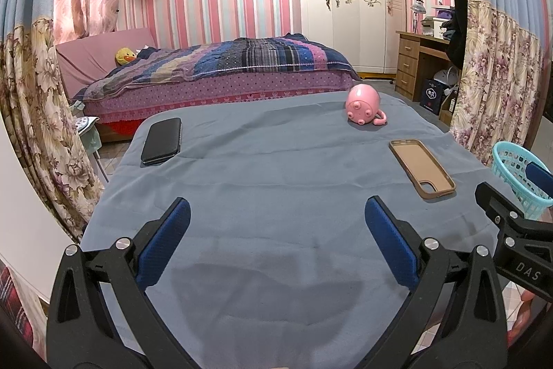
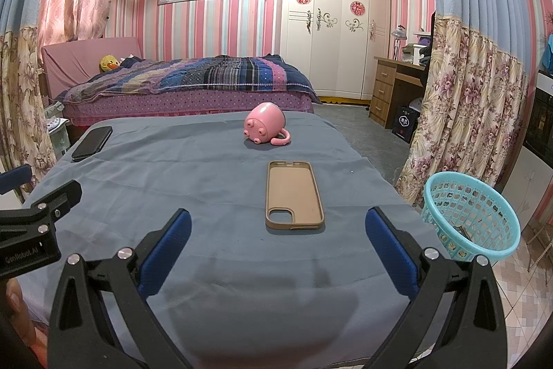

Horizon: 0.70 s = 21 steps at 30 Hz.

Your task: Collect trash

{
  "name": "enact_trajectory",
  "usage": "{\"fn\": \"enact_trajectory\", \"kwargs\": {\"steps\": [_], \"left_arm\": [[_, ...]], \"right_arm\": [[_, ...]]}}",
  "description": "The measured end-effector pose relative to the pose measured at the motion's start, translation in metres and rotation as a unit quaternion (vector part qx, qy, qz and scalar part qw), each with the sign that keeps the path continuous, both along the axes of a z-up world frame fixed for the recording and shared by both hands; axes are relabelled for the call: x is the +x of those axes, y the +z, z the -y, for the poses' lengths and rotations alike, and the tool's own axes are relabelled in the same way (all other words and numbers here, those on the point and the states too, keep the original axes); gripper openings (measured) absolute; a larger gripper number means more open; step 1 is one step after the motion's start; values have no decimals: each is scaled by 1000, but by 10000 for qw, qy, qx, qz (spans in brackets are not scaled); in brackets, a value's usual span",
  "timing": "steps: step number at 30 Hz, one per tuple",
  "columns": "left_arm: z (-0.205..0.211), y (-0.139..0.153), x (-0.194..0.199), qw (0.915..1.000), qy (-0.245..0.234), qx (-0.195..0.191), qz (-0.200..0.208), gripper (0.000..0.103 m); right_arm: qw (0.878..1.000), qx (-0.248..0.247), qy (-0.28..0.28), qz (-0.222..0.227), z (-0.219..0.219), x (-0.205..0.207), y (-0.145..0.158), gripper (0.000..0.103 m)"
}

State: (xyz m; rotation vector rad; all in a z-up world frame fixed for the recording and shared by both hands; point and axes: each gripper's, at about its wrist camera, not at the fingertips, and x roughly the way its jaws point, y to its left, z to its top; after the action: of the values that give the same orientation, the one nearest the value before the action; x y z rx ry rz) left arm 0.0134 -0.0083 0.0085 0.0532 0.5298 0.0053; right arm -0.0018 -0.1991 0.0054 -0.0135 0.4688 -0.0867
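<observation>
Fingers spread wide on left gripper (image 1: 276, 232) and right gripper (image 2: 278, 234), both empty, hovering over blue-cloth-covered counter (image 2: 193, 182). Tan rubber phone case (image 2: 294, 194), pink pig-shaped ceramic mug (image 2: 265, 124) on its side, black flat phone (image 1: 161, 141) lying apart. Turquoise plastic lattice basket (image 2: 471, 218) beside counter's right edge; possibly scraps inside.
</observation>
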Motion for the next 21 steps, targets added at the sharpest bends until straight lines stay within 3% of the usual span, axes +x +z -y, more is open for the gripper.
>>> {"fn": "enact_trajectory", "kwargs": {"steps": [21], "left_arm": [[2,0,1,10000,-14,6,-5,98]], "right_arm": [[10000,-52,-17,30,3,-2,6,98]]}}
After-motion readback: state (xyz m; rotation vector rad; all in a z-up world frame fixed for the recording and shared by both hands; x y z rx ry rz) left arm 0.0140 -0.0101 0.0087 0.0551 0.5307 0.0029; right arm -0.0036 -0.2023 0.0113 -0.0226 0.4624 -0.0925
